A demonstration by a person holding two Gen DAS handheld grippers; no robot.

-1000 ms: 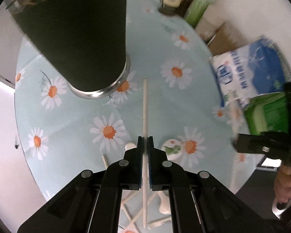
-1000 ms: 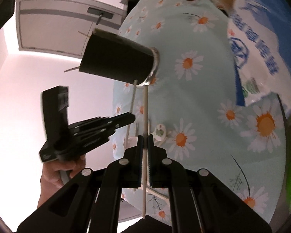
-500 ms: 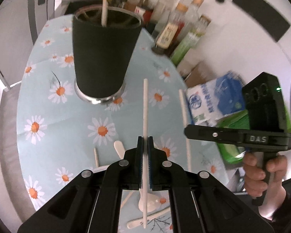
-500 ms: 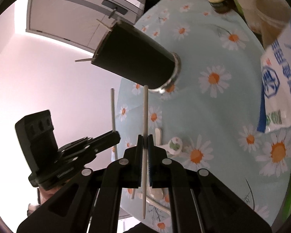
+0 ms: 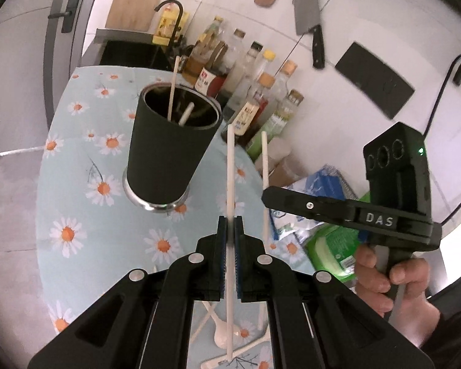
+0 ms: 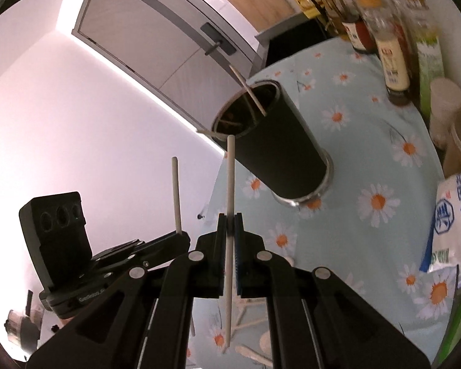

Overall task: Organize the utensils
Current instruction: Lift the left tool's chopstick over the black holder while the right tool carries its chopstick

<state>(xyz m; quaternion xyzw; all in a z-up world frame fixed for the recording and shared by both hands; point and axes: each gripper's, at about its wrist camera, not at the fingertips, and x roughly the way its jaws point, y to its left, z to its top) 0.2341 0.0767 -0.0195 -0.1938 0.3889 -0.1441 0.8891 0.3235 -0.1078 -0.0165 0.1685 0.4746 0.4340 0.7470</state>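
- Ahead of my left gripper (image 5: 229, 230) and off to its left stands the tall black tapered cup with a steel base (image 5: 169, 150), upright on the pale blue daisy-print tablecloth (image 5: 76, 203).
- Left gripper is clenched on a long white plastic chopstick (image 5: 229, 184), which runs straight out along the fingers.
- Right gripper (image 6: 229, 230) is likewise clamped on a second long white plastic chopstick (image 6: 229, 203); its tip sits just short of the cup rim, slightly to the left of it in that view.
- Change since a second ago: both tools have come up from low over the cloth. The cup mouth, then hidden behind its black wall, is now open to both cameras. I can see two pale sticks (image 5: 178, 104) already leaning inside.
- Each gripper now shows in the other's view, close alongside, the two chopsticks roughly parallel.
- Judgement: the lift is done and the drop-in is next. Both tips need to clear the rim before I release.
- Below my left gripper, white spoons and sticks (image 5: 224, 332) lie loose on the cloth, so sorting is not finished.
- Risk: two sticks entering together may clash with those already in the cup.
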